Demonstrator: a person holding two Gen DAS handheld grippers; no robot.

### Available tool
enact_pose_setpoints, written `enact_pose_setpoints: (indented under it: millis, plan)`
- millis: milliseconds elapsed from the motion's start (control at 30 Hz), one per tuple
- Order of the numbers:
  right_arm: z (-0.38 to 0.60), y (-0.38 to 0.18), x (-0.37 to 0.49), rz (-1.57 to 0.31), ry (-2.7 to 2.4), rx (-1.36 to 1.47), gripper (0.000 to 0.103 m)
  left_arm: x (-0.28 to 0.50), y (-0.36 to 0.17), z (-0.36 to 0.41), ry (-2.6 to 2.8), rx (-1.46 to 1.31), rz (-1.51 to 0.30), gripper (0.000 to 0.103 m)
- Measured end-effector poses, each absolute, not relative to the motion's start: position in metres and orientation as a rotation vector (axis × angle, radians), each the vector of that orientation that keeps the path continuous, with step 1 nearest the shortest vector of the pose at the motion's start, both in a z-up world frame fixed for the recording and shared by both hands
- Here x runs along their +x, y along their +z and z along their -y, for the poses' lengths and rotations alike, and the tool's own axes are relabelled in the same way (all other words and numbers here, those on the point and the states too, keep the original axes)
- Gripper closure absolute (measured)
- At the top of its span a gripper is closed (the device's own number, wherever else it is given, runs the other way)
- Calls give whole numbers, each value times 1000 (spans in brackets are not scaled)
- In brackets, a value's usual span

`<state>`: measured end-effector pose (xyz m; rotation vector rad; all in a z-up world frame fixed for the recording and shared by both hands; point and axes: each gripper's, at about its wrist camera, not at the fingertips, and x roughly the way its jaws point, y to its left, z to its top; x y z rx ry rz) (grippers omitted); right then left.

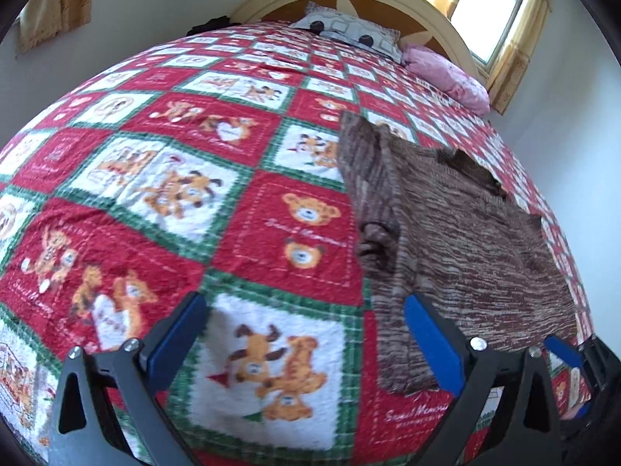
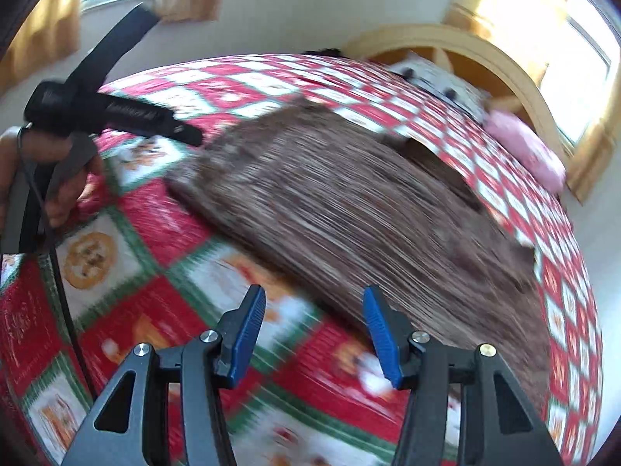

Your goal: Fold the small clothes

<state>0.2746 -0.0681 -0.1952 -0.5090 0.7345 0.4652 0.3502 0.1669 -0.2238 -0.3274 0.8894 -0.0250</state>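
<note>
Lying spread on the bed's quilt [image 1: 248, 209], the brown knit garment [image 1: 465, 233] sits toward the right side in the left wrist view, a sleeve-like fold bunched at its left edge and a dark neck opening near its far edge. The left tongs [image 1: 306, 334] hang above the quilt with their blue pads wide apart and nothing between them; the right-hand pad overlaps the garment's near left corner in the picture, but whether it touches the cloth cannot be told. The right tongs [image 2: 314, 330] are also open, at a middling spread, empty, over the quilt just beside the garment's near edge; that view is smeared with blur. In it the other tool shows at the upper left, gripped by a hand [image 2: 35, 171], its black tip close to the garment's left corner. At the headboard [image 1: 438, 11] lie a patterned pillow [image 1: 349, 31] and a pink pillow [image 1: 446, 73]; a window [image 1: 489, 4] with yellow curtains stands behind.
</note>
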Motion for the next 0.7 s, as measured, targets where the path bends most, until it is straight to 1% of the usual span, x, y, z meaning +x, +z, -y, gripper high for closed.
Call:
enact_pose_setpoints:
  millis: [167,367,700]
  plan:
    - [24,-200,270,-683,529,-592,49,346,-225,-191,-3,-356,-868,0]
    - [-16,-210,274,-674,556,-628,49,346,-224,-192,-28,-375,-854,0]
    - [-52,-217,299,-635,529,-653,49,374,-216,-213,-82,-388,-813,0]
